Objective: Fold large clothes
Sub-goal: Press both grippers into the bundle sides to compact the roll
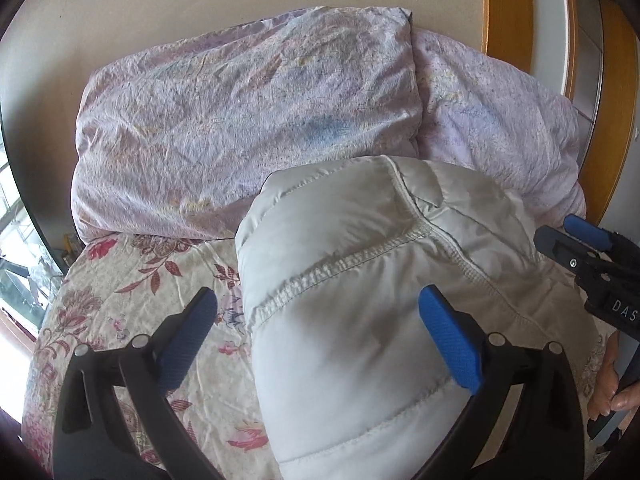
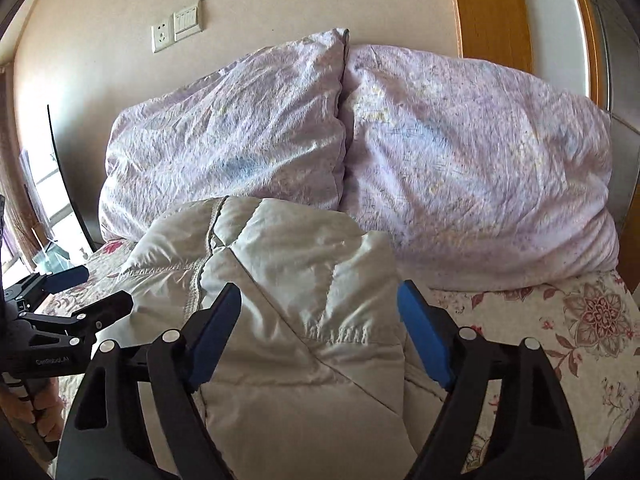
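Observation:
A pale grey puffer jacket (image 1: 360,260) lies folded in a thick bundle on the flowered bed sheet (image 1: 120,280). My left gripper (image 1: 320,332) hovers open over its left edge, one blue pad above the sheet, the other above the jacket. At the right edge of that view my right gripper (image 1: 560,232) shows. In the right wrist view the jacket (image 2: 280,272) fills the space between the wide-spread fingers of my right gripper (image 2: 320,332), which is open and not pinching the cloth. My left gripper (image 2: 104,286) shows at the left, open.
Two lilac pillows (image 2: 480,160) lean against the wall right behind the jacket. A socket and switch (image 2: 162,38) sit on the wall, a wooden door frame (image 2: 480,8) to the right. A window is at the far left. A hand (image 1: 608,384) holds the right gripper.

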`<state>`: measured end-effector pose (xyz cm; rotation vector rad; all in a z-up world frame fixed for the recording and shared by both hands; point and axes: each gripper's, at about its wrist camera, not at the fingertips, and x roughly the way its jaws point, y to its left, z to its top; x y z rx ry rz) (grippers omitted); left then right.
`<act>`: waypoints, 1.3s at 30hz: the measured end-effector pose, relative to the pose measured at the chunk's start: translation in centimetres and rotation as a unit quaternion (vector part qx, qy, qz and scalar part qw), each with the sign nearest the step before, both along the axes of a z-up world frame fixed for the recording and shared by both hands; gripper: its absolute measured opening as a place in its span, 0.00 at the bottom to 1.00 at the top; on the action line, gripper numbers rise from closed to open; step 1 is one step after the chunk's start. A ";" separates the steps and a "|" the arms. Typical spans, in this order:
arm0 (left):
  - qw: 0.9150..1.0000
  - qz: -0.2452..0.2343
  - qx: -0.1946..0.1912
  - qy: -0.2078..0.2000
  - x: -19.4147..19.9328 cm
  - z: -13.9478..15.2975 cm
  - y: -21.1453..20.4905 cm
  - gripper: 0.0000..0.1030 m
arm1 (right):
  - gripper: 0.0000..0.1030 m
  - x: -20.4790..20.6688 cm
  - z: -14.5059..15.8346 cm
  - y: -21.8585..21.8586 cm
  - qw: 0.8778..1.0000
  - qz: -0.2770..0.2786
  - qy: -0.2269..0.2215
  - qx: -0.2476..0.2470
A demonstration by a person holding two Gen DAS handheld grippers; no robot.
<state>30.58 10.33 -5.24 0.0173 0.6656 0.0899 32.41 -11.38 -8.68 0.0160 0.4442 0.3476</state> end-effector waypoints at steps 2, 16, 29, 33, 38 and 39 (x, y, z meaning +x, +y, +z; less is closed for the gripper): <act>1.000 -0.005 0.018 0.002 0.4 -0.5 -0.8 0.98 | 0.74 0.4 -0.3 1.0 1.000 -0.005 -0.006 -0.024; 0.999 -0.022 -0.010 0.032 2.6 -3.9 -1.7 0.98 | 0.69 4.5 -6.1 -0.1 0.995 0.004 0.096 -0.004; 1.000 -0.003 0.014 0.023 3.3 -5.7 -2.4 0.98 | 0.75 5.5 -7.4 0.1 0.994 -0.007 0.105 -0.004; 0.999 -0.004 0.016 0.029 3.2 -5.2 -2.3 0.98 | 0.76 5.6 -6.6 0.1 0.993 -0.012 0.117 -0.010; 0.999 0.001 -0.035 0.039 2.9 -3.0 -0.2 0.98 | 0.61 4.5 -3.8 -0.8 0.997 -0.018 0.077 0.017; 0.999 0.009 -0.034 0.032 3.0 -2.4 0.2 0.98 | 0.60 4.5 -3.2 -1.1 0.997 -0.024 0.067 0.030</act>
